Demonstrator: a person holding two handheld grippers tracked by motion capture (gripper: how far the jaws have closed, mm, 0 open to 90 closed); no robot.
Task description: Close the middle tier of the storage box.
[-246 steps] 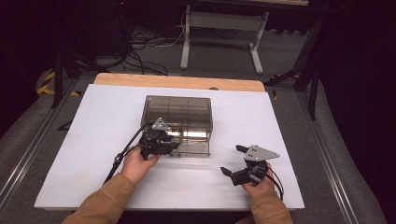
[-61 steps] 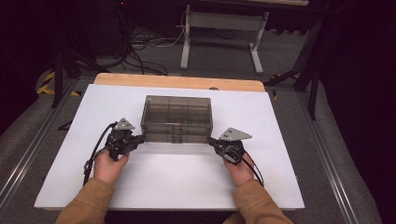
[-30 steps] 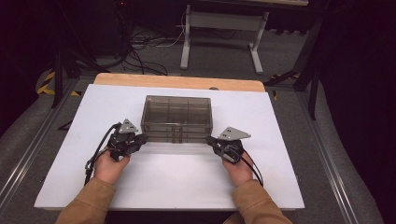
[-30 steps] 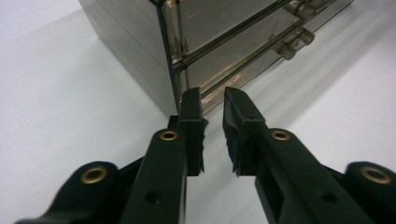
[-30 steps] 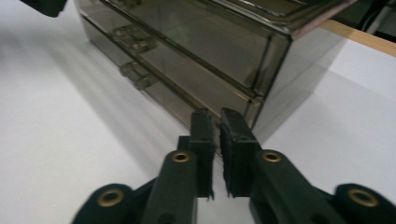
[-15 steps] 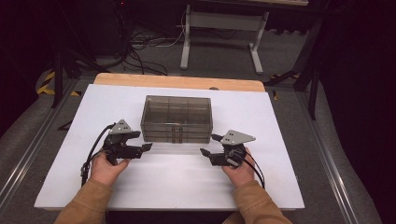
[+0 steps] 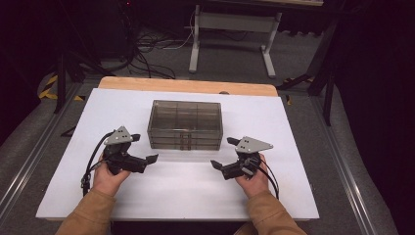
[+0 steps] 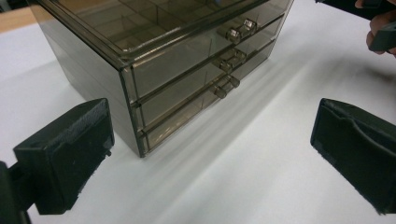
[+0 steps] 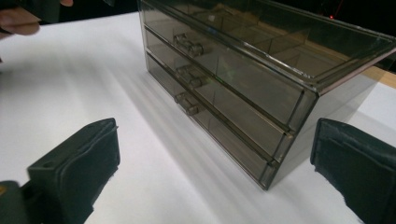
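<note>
Two grippers, left (image 7: 143, 149) and right (image 7: 224, 153), we hold released below the centred drawer box (image 7: 184, 124), having just opened their jaws, apparently letting it stand free.

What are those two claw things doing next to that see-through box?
A person holds a gripper in each hand at a white table. Between them stands a smoky clear drawer box with three shut drawers. The left gripper and the right gripper sit just off the box's front corners, and the jaws of both have just been opening. Both are wide open now, with nothing between them, so the box stands free on the table.
</note>
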